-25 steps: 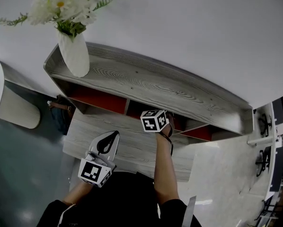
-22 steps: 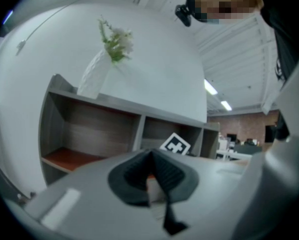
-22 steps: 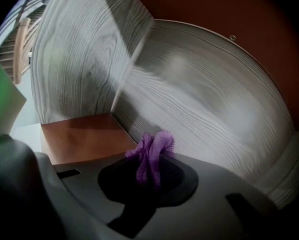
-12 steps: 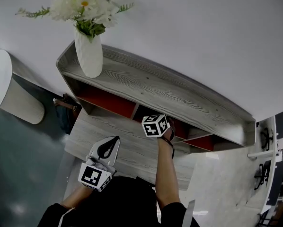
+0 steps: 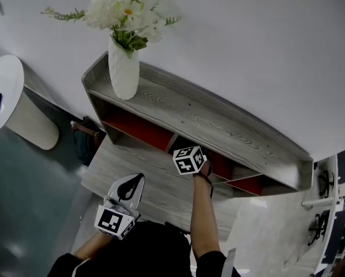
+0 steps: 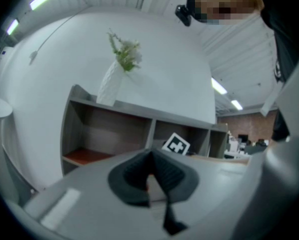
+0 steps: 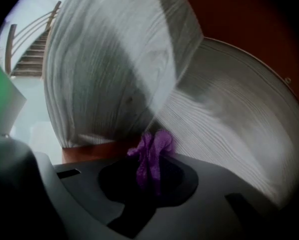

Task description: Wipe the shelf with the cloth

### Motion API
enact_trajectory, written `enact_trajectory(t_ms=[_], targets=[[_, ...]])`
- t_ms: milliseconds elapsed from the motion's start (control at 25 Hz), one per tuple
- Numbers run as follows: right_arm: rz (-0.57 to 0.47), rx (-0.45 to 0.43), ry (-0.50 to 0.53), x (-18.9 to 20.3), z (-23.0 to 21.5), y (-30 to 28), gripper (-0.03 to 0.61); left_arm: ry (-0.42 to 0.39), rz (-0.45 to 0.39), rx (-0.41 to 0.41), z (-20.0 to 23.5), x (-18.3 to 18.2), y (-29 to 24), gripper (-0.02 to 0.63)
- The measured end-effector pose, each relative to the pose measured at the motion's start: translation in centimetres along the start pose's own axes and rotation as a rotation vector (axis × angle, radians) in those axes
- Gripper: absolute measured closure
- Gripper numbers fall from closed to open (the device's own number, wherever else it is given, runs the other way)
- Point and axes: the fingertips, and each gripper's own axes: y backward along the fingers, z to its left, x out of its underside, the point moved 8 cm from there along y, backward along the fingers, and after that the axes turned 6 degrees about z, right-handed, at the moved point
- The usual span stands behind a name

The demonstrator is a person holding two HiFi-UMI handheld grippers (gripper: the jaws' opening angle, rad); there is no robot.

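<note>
The grey wood shelf (image 5: 207, 120) has red-backed compartments under its top board. My right gripper (image 7: 148, 180) reaches into the middle compartment; in the head view only its marker cube (image 5: 188, 159) and the forearm show. It is shut on a purple cloth (image 7: 151, 154), which bunches up out of the jaws close to the wood-grain inner surfaces (image 7: 224, 129). My left gripper (image 5: 135, 182) hangs low in front of the lower board (image 5: 155, 180), its jaws together with nothing in them. From the left gripper view I see the shelf (image 6: 114, 129) and the right gripper's cube (image 6: 176, 145).
A white vase of flowers (image 5: 124, 71) stands on the shelf top at its left end. A round white table (image 5: 8, 94) is at the left, and a dark bag (image 5: 86, 140) sits on the floor by the shelf's left side. The wall (image 5: 247, 51) is behind.
The head view has shifted, so the shelf and vase sit further right and lower. The right gripper stays in the middle compartment, a little nearer its left divider. The left gripper has barely moved.
</note>
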Motion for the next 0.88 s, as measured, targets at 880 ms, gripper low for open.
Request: enact_trajectory(t_ms=[880], targets=[[-0.081,-0.22,0.153,-1.1,2.5,1.4,0.532,0.014,-0.014,0.001,-0.1,0.2,0.7,0.615]])
